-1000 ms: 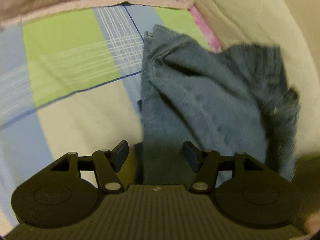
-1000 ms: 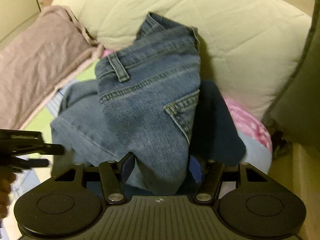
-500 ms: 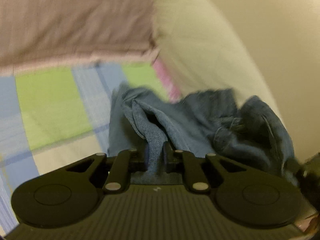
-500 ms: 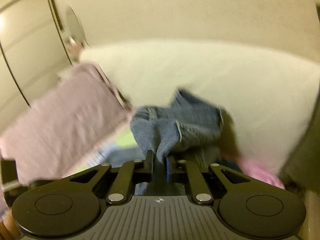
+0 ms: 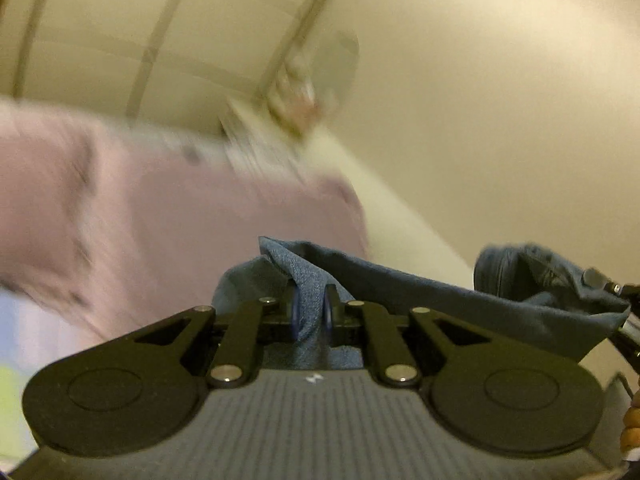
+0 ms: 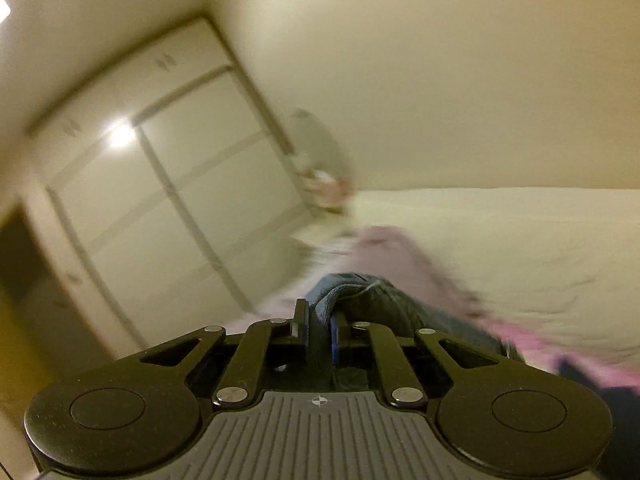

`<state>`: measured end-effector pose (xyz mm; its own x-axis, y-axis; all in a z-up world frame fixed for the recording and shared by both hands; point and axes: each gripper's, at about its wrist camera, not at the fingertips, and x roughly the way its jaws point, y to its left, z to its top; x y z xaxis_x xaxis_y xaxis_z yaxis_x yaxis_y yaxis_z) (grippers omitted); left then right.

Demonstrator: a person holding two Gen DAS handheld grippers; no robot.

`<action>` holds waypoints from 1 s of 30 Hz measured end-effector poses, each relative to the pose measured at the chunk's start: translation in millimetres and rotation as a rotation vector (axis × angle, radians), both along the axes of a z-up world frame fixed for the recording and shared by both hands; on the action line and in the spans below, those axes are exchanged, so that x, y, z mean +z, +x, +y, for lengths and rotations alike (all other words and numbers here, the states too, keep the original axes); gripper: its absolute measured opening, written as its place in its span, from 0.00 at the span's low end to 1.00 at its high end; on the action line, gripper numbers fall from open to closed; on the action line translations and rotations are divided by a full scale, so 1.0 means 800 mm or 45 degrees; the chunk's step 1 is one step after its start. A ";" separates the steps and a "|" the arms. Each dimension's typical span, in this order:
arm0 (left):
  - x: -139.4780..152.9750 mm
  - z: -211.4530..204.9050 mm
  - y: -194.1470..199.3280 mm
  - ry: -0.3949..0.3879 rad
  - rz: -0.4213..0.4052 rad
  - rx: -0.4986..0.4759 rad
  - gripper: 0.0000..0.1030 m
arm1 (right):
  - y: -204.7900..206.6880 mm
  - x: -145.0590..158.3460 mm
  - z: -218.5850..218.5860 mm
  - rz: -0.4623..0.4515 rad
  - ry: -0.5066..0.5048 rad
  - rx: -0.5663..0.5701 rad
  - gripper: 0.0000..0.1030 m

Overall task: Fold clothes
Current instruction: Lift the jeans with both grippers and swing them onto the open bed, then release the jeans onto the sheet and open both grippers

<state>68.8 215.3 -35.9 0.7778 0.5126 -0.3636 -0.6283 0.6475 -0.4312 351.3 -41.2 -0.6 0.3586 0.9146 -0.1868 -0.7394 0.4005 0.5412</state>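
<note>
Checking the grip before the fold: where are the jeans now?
The jeans hang pinched between both grippers: left gripper at one end, right gripper at the other, before the pink blanket.

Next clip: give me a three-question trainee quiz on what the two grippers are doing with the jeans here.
1. True or false: the left gripper is shut on the jeans.
2. What does the right gripper clamp? A) pink blanket B) jeans C) nothing
3. Fill in: in the left wrist view, the denim edge runs across to the ____ gripper at the frame's right edge.

Key: 1 true; 2 B; 3 right.
</note>
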 end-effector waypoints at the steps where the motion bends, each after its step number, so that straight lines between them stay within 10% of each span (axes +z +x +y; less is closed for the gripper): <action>1: 0.021 -0.001 -0.031 0.055 0.001 0.034 0.08 | -0.017 0.013 0.010 0.003 0.048 0.032 0.07; 7: 0.090 -0.022 -0.207 0.200 0.184 0.257 0.18 | -0.147 0.052 0.029 0.056 0.113 0.292 0.09; 11: 0.049 -0.049 -0.313 0.026 0.335 0.382 0.22 | -0.247 -0.008 0.048 0.188 -0.351 0.609 0.57; 18: -0.060 -0.132 -0.419 -0.405 0.685 0.460 0.22 | -0.380 -0.100 0.054 0.152 -0.984 0.765 0.57; 30: -0.080 -0.299 -0.442 -0.459 0.766 0.572 0.34 | -0.467 -0.155 -0.064 -0.166 -1.267 0.860 0.57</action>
<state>-284.7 -23.6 -99.6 0.1470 0.5006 -0.8531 -0.9834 0.1665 -0.0718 -22.1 -92.6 -124.6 -0.0672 0.4017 -0.9133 -0.9863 0.1113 0.1215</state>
